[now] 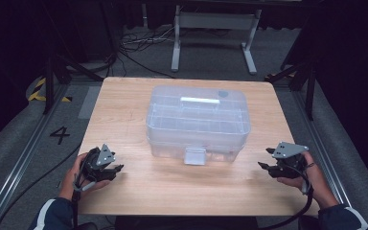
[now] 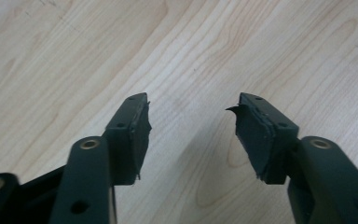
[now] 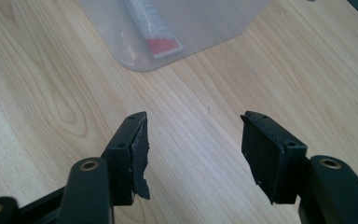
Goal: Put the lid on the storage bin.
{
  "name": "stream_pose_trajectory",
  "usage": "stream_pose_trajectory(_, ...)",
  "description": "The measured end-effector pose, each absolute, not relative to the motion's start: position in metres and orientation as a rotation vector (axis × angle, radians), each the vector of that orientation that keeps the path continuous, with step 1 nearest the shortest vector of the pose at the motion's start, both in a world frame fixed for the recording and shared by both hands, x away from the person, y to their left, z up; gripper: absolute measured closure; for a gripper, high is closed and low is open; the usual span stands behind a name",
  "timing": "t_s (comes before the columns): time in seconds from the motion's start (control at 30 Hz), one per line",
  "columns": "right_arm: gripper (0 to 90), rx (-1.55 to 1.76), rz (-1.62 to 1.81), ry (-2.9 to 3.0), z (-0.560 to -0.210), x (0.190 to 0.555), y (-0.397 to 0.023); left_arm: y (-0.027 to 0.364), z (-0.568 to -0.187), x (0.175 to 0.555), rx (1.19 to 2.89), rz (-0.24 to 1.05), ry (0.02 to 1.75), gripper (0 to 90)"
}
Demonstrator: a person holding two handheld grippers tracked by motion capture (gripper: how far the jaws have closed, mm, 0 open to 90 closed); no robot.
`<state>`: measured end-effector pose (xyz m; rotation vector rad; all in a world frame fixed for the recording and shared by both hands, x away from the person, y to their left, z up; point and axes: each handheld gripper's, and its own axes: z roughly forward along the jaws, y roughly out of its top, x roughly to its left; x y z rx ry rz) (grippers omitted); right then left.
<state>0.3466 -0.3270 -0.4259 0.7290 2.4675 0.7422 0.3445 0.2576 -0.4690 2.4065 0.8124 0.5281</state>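
Note:
A clear plastic storage box with a white handle on its lid and a front latch stands at the middle of the wooden table. My left gripper rests low near the table's front left, open, with bare wood between its pads. My right gripper sits at the front right, open, pointing toward the box. In the right gripper view a corner of the box lies ahead, with a white tube with a red end seen through its wall.
Both hands hold the grippers near the table's front edge, one on either side of the box. Beyond the table's far edge stand a white metal frame and loose cables on grey floor. Bare wood lies between each gripper and the box.

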Motion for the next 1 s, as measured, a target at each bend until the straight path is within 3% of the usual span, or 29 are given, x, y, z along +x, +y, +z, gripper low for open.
stream_pose_trajectory(0.4,36.3,0.836,0.739,2.486,-0.446,0.352,-0.34,0.276,-0.486,0.339,2.357,0.471,0.872,29.7)
stream_pose_trajectory(1.0,26.9,1.004,0.876,2.425,-0.484,0.343,-0.367,0.297,-0.499,0.341,2.207,0.343,0.961,21.8)
